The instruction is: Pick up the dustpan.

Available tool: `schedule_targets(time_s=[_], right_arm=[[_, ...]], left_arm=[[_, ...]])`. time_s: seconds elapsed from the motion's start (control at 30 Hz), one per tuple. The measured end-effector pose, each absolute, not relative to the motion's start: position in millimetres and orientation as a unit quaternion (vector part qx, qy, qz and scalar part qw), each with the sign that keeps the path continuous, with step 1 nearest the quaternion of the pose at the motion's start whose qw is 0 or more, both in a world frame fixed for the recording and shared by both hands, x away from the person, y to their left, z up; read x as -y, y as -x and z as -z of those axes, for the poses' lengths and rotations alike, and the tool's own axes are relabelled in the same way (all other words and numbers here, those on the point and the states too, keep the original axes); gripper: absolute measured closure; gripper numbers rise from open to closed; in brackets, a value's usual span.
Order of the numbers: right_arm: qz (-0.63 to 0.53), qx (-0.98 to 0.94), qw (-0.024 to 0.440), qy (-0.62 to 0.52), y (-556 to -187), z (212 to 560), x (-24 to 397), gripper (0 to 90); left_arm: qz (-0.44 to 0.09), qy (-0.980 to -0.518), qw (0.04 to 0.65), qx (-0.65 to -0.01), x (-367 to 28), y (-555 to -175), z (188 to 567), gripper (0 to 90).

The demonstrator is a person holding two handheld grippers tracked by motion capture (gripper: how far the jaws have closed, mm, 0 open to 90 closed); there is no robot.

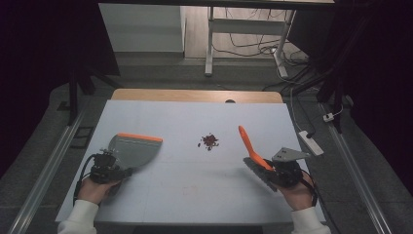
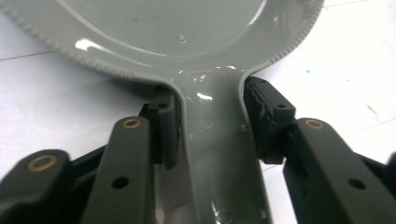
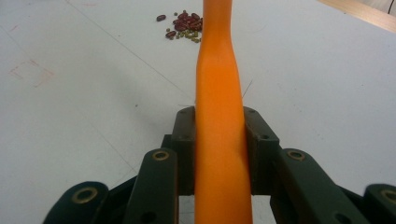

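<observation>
A grey dustpan with an orange front lip lies at the left of the white table. My left gripper is shut on its handle, and in the left gripper view the pads press both sides of the dustpan neck. At the right, my right gripper is shut on an orange-handled brush; its handle points toward the table's far side and its dark bristles sit by the gripper. A small pile of dark red and green beans lies mid-table between the two tools. The right gripper view shows the beans beyond the brush handle.
A wooden strip runs along the table's far edge. A white power strip lies on the floor to the right. Another desk's legs and cables stand beyond. Faint red marks show on the tabletop.
</observation>
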State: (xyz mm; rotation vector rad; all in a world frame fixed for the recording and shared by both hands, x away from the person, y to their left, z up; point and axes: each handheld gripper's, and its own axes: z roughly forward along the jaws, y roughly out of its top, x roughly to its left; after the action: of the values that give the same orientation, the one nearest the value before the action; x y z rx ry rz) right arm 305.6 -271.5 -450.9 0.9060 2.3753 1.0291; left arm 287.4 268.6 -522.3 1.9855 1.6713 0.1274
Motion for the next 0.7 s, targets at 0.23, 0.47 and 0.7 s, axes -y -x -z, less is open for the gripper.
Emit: schedule_targets(time_s=[0.23,0.47,0.7], right_arm=[[-0.365,-0.85,0.199,-0.323,-305.6,451.4,270.7,69.9],[-0.364,-0.851,0.199,-0.321,-305.7,452.0,270.3,69.9],[-0.364,-0.851,0.2,-0.322,-305.8,452.4,270.0,69.9]], left_arm=[[-0.057,-0.733,0.277,-0.619,-272.6,-286.4,522.1,61.5],[-0.061,-0.729,0.295,-0.614,-279.8,-286.6,523.4,61.7],[-0.064,-0.735,0.307,-0.601,-283.4,-286.5,523.7,61.7]])
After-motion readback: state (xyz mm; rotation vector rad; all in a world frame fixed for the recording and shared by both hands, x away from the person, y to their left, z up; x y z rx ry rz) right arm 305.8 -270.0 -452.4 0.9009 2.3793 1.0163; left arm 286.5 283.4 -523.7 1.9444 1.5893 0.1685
